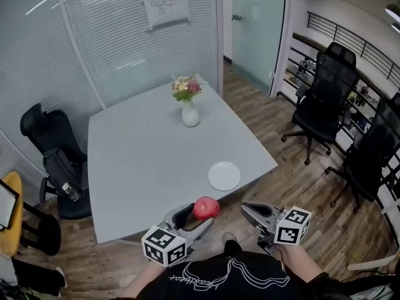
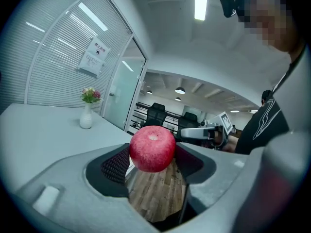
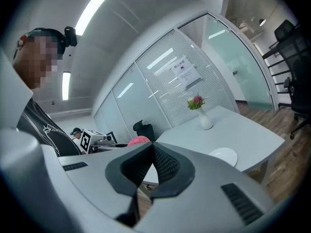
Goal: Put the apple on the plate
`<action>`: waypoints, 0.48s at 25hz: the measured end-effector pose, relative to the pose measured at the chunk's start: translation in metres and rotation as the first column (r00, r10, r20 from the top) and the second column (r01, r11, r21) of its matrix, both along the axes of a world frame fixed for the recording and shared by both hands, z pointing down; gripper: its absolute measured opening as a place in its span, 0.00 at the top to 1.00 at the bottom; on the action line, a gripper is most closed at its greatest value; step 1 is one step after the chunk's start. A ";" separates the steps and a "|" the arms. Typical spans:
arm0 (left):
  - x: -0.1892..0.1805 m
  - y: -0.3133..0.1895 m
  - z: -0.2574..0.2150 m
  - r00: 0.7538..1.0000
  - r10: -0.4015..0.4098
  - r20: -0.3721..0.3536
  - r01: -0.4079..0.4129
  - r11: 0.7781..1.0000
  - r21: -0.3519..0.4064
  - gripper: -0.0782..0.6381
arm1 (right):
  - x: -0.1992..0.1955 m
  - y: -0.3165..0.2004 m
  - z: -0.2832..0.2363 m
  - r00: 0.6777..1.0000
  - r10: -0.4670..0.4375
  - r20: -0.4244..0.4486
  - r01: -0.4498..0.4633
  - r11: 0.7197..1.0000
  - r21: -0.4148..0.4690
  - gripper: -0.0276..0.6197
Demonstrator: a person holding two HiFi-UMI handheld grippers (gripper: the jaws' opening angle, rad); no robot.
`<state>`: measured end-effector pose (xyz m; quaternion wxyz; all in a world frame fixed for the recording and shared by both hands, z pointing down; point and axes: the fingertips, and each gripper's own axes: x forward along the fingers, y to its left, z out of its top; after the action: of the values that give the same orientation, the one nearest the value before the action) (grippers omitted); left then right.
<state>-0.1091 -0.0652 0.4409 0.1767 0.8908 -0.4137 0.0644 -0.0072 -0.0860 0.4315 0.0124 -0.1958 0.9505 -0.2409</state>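
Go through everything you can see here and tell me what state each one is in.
Apple: gripped in the air, not yet on the plate.
Left gripper: shut on the apple.
Right gripper: shut, empty.
Plate: empty, lying on the table.
Vase: upright, holding flowers.
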 end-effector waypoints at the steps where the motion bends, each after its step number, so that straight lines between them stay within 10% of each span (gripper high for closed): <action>1: 0.002 -0.007 0.000 1.000 -0.002 0.004 0.002 1.000 0.001 0.47 | 0.001 -0.007 0.002 1.000 -0.003 0.003 0.003 1.000 -0.008 0.94; 12: 0.026 -0.091 0.025 0.998 0.011 0.067 -0.010 1.000 -0.016 0.47 | 0.023 -0.079 0.015 1.000 0.023 0.004 -0.023 0.999 -0.044 0.94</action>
<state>-0.0831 -0.1564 0.4655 0.1695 0.8888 -0.4143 0.0983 0.0162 -0.1652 0.4467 0.0131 -0.2062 0.9426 -0.2623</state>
